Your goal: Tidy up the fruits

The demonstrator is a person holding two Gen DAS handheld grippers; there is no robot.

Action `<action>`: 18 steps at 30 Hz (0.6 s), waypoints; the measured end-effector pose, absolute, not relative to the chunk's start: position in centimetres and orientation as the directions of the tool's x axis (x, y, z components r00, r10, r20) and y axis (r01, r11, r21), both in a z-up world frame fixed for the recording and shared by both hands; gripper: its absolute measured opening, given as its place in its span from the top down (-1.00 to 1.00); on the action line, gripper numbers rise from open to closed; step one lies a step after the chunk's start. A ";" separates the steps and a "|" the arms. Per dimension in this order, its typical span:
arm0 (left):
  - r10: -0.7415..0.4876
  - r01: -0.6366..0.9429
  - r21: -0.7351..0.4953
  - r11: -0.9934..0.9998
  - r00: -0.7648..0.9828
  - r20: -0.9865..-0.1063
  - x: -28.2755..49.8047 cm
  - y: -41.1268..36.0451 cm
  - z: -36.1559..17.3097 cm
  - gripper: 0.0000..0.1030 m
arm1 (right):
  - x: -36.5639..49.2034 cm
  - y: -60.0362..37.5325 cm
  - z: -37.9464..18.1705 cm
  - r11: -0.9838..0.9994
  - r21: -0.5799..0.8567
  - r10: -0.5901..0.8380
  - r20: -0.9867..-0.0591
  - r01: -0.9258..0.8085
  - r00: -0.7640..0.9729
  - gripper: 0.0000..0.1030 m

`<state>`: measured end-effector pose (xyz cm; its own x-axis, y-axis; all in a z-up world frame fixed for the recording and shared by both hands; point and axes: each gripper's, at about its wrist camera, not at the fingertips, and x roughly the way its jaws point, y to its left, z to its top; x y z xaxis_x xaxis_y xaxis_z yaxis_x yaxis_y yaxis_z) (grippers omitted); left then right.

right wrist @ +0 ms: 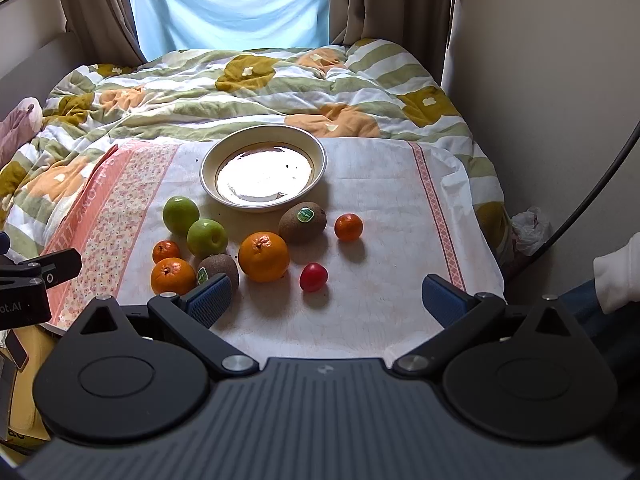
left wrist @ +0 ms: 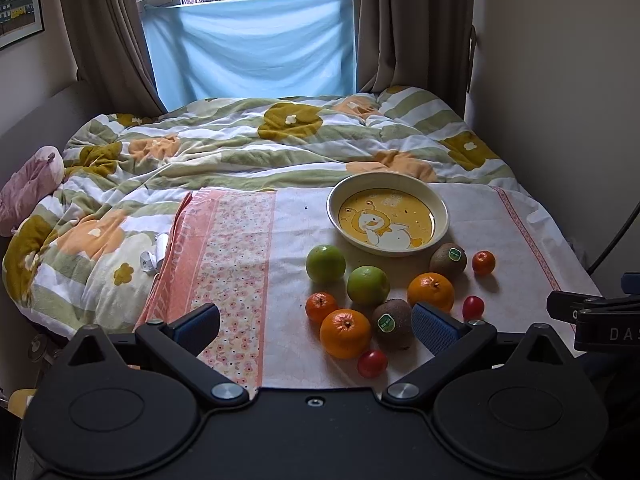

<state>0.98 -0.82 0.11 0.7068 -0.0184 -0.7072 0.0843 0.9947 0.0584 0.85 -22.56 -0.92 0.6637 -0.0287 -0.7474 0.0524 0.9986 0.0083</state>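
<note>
Ten pieces of fruit sit loose on the cloth (left wrist: 304, 216) in front of us, none of them in the bowl (left wrist: 387, 216) yet. Ahead of our left gripper (left wrist: 316, 322), whose jaws stand wide with nothing between the pads, we have a big orange (left wrist: 345, 333) and a stickered kiwi (left wrist: 393, 323) just past the right-hand finger (left wrist: 434, 324), the kiwi partly behind that pad. A cherry tomato (left wrist: 372, 363) lies nearest of all, tucked close under the orange. Further out from the jaws come a small mandarin (left wrist: 321, 307), two green apples (left wrist: 325, 263) (left wrist: 368, 285), a second orange (left wrist: 431, 292), another tomato (left wrist: 473, 307), a second kiwi (left wrist: 448, 260) and a far mandarin (left wrist: 483, 263).

Over on our right gripper (right wrist: 328, 300), jaws just as wide and holding nothing, the spread reads differently: its left-hand finger (right wrist: 210, 300) covers part of the near kiwi (right wrist: 219, 267), and one tomato (right wrist: 313, 277) sits just beyond the gap, left of centre. Bare cloth fills the rest of the gap.

Beyond all the fruit, past both sets of jaws, the bowl rests empty at the far edge of the cloth, glaring white in the right view, showing a yellow cartoon duck in the left. Behind it we see a rumpled flowered quilt (left wrist: 240, 148), then curtains (left wrist: 404, 24) and a blue sheet (left wrist: 248, 48) across the window. A white sleeve (right wrist: 618, 276) shows at the right edge.
</note>
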 end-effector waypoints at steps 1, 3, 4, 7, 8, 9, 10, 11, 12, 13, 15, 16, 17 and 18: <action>-0.020 0.085 0.056 0.995 0.705 -0.709 1.1 -0.7 0.1 -1.00 | 0.7 -22.5 -1.0 0.999 0.009 -0.029 -0.746 0.054 0.665 -1.00; -0.023 0.085 0.052 0.995 0.704 -0.710 1.2 -0.6 0.2 -1.00 | 0.9 -22.5 -1.0 0.998 0.010 -0.028 -0.747 0.054 0.664 -1.00; -0.022 0.084 0.052 0.995 0.705 -0.709 1.2 -0.6 0.2 -1.00 | 0.7 -22.5 -1.0 0.998 0.009 -0.029 -0.746 0.054 0.665 -1.00; -0.020 0.085 0.056 0.995 0.706 -0.708 1.3 -0.6 0.3 -1.00 | 0.8 -22.5 -1.0 0.999 0.010 -0.028 -0.746 0.053 0.665 -1.00; -0.020 0.085 0.056 0.995 0.706 -0.708 1.3 -0.6 0.3 -1.00 | 0.8 -22.4 -1.0 0.999 0.010 -0.028 -0.746 0.052 0.665 -1.00; -0.020 0.084 0.056 0.995 0.705 -0.708 1.3 -0.6 0.3 -1.00 | 0.9 -22.4 -1.0 0.999 0.009 -0.027 -0.747 0.051 0.665 -1.00; -0.020 0.084 0.056 0.995 0.706 -0.708 1.3 -0.6 0.3 -1.00 | 0.8 -22.4 -1.0 0.999 0.010 -0.028 -0.747 0.052 0.665 -1.00; -0.020 0.084 0.056 0.995 0.706 -0.708 1.3 -0.6 0.3 -1.00 | 1.0 -22.4 -1.0 0.999 0.009 -0.027 -0.747 0.051 0.664 -1.00; -0.020 0.084 0.056 0.995 0.706 -0.708 1.3 -0.6 0.3 -1.00 | 1.0 -22.4 -1.1 0.999 0.009 -0.027 -0.747 0.052 0.665 -1.00; -0.020 0.085 0.057 0.995 0.706 -0.708 1.4 -0.6 0.3 -1.00 | 1.0 -22.4 -1.1 0.999 0.009 -0.028 -0.747 0.053 0.664 -1.00; -0.019 0.084 0.057 0.995 0.707 -0.707 1.5 -0.6 0.4 -1.00 | 1.0 -22.3 -1.1 0.999 0.010 -0.028 -0.747 0.053 0.664 -1.00; -0.020 0.083 0.055 0.995 0.706 -0.708 1.6 -0.5 0.4 -1.00 | 1.0 -22.3 -1.1 0.999 0.009 -0.028 -0.747 0.053 0.664 -1.00; -0.021 0.083 0.053 0.995 0.705 -0.709 1.6 -0.5 0.4 -1.00 | 1.1 -22.3 -1.1 0.999 0.009 -0.029 -0.747 0.053 0.664 -1.00; -0.022 0.081 0.050 0.995 0.705 -0.709 1.6 -0.4 0.4 -1.00 | 1.0 -22.3 -1.1 0.999 0.009 -0.029 -0.748 0.053 0.664 -1.00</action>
